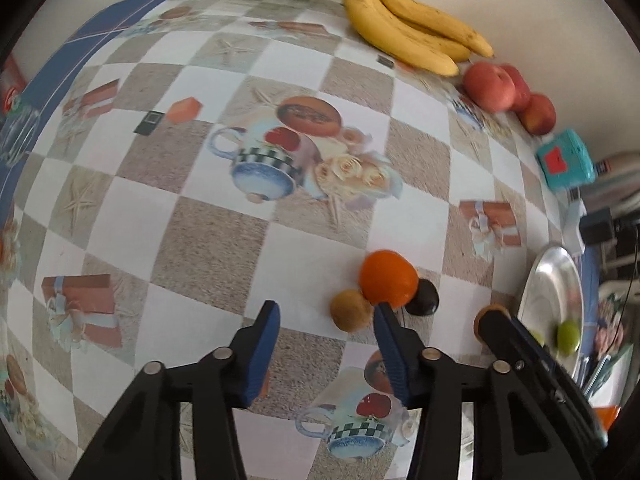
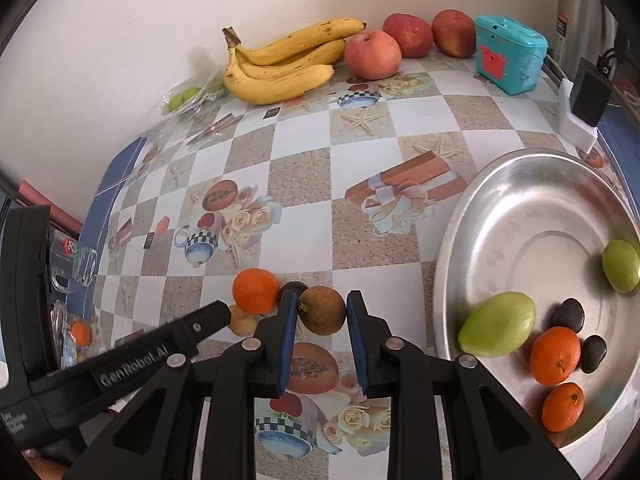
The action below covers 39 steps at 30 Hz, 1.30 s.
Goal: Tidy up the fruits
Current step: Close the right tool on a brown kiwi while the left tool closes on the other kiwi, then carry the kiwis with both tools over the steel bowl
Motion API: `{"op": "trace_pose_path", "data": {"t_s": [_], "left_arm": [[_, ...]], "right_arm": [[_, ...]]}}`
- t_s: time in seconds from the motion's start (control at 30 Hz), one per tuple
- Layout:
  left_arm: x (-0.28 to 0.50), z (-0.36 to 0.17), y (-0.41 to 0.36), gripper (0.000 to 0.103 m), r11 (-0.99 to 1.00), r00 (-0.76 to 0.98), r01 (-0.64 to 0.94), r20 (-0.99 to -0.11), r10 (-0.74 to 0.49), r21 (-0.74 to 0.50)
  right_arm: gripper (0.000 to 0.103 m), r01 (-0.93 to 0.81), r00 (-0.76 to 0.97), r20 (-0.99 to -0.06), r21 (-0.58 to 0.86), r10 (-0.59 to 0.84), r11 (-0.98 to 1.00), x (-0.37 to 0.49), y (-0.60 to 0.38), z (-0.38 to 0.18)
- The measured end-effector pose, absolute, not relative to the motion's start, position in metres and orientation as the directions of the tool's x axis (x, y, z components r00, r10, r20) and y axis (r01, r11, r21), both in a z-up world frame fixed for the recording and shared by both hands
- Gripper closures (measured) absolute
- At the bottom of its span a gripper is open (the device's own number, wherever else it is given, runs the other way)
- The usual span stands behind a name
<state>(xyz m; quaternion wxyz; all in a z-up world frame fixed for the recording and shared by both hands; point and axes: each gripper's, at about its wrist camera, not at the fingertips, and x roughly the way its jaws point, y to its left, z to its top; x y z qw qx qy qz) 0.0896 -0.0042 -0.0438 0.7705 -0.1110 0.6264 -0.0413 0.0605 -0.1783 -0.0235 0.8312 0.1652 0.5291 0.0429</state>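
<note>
**Right gripper has a brown fruit, left one has nothing in it**

So the right gripper (image 2: 322,312) is clamped on a round brown fruit (image 2: 322,310), looks like a longan or something similar, with both blue pads pressing its sides. From the right wrist view it sits above the checkered tablecloth (image 2: 304,184), just left of the steel plate (image 2: 532,200).

The left gripper (image 1: 326,318) has its jaws at a middling gap with nothing between them, only tablecloth showing through. Its right fingertip sits just in front of a small orange (image 1: 388,278); touching or not, can't tell. Beside that orange are a little tan-brown fruit (image 1: 350,310) on the left and a dark glossy fruit (image 1: 424,298) on the right, all three bunched up and touching or nearly so.

The plate already holds a fair bit: a big green mango-shaped fruit (image 2: 498,326) near its left rim, a smaller green fruit (image 2: 620,266) on the far right, two small oranges (image 2: 556,356) toward the near edge, and two dark fruits (image 2: 568,314) between them.

Along the wall at the back there's a banana bunch (image 2: 280,62), three red apples (image 2: 372,54) right next to it, and a teal box (image 2: 510,54) after the apples. A clear bag with green fruits (image 2: 188,98) lies left of the bananas.
</note>
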Motion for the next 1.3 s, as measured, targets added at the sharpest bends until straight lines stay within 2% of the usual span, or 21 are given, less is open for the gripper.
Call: {"op": "trace_pose_path", "data": {"t_s": [0.33, 0.47, 1.3], "left_arm": [[0.091, -0.051, -0.018, 0.069, 0.982, 0.190, -0.017, -0.965, -0.182, -0.189], [0.094, -0.052, -0.022, 0.079, 0.982, 0.197, -0.006, -0.963, -0.182, -0.187], [0.091, -0.011, 0.005, 0.080, 0.962, 0.316, -0.098, -0.924, -0.214, -0.256]], "right_arm": [[0.077, 0.111, 0.434, -0.867, 0.321, 0.244, 0.941, 0.060, -0.181, -0.024], [0.077, 0.111, 0.431, -0.868, 0.322, 0.246, 0.940, 0.060, -0.181, -0.025], [0.077, 0.122, 0.446, -0.868, 0.300, 0.218, 0.946, 0.056, -0.188, -0.019]]}}
